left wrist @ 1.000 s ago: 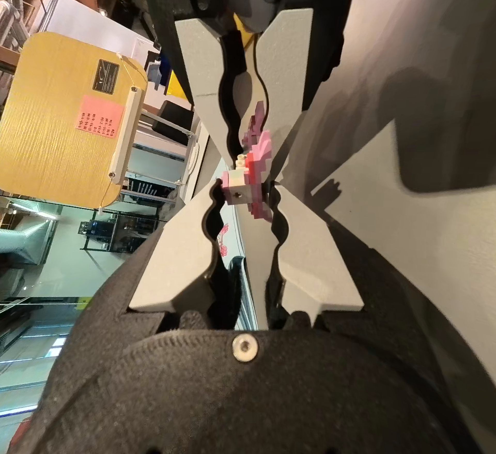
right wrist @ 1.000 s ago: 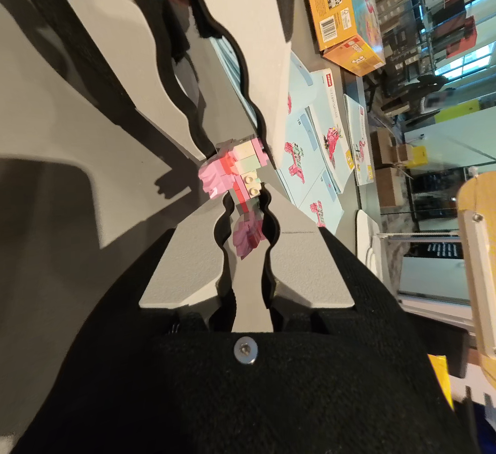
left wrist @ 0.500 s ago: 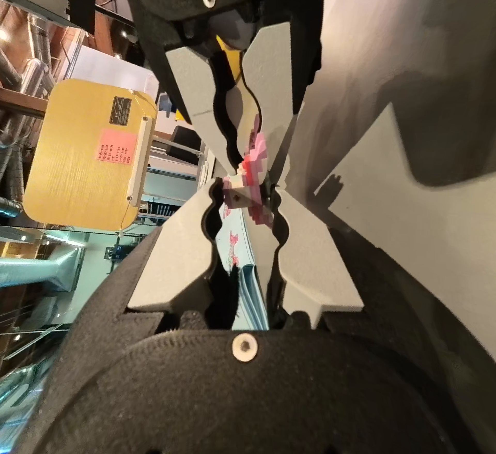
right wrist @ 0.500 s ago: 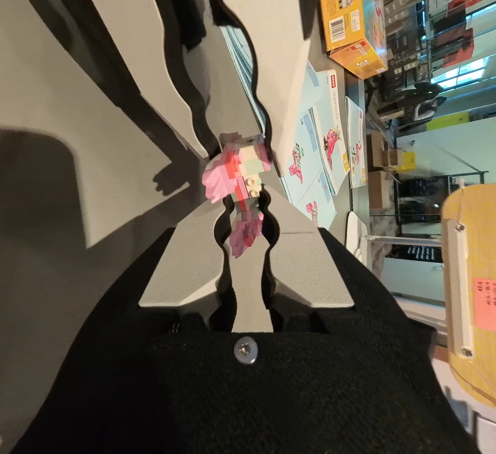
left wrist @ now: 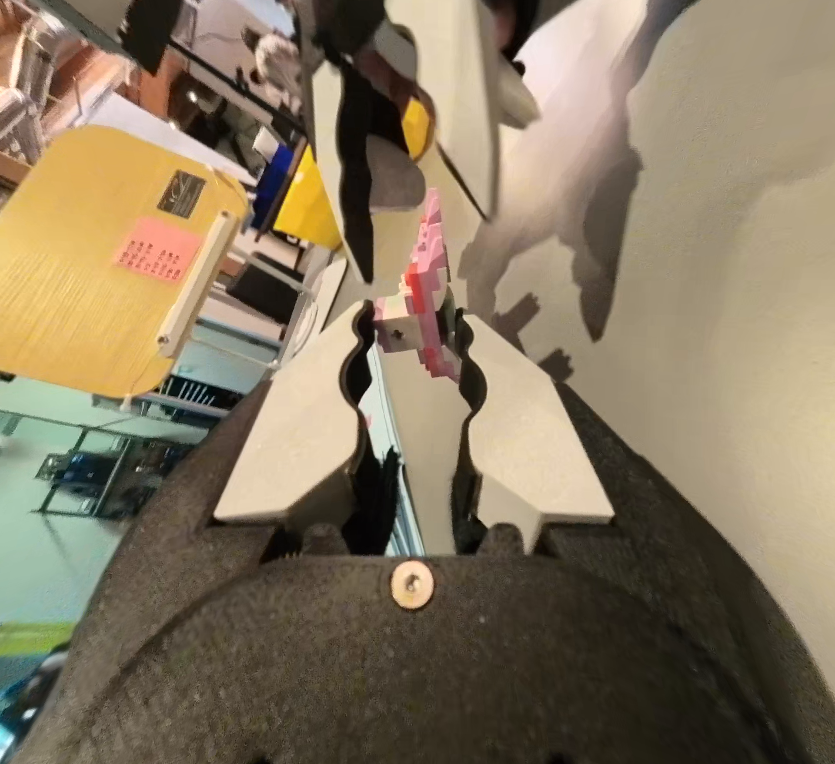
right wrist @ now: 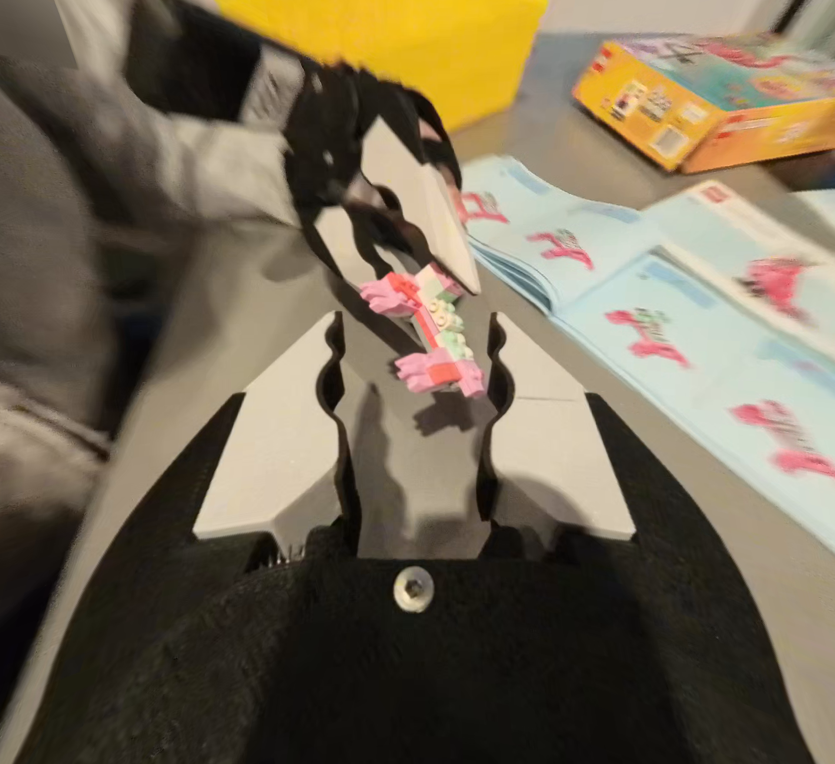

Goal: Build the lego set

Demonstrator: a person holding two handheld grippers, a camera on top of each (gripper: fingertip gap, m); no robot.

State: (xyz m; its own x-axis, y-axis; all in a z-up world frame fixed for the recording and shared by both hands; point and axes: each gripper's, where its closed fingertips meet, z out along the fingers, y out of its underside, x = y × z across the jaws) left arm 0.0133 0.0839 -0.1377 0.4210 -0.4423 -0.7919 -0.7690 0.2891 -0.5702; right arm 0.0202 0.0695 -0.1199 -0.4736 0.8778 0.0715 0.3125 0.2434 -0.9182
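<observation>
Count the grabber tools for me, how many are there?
2. The left gripper is shut on the pink lego model; the right gripper is open, its fingers either side of the model's other end.

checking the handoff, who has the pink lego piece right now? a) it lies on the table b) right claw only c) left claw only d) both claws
c: the left claw is shut on the pink lego piece, while the right claw stands open with the piece between its fingers but clear of them, and the piece is held above the table.
</observation>
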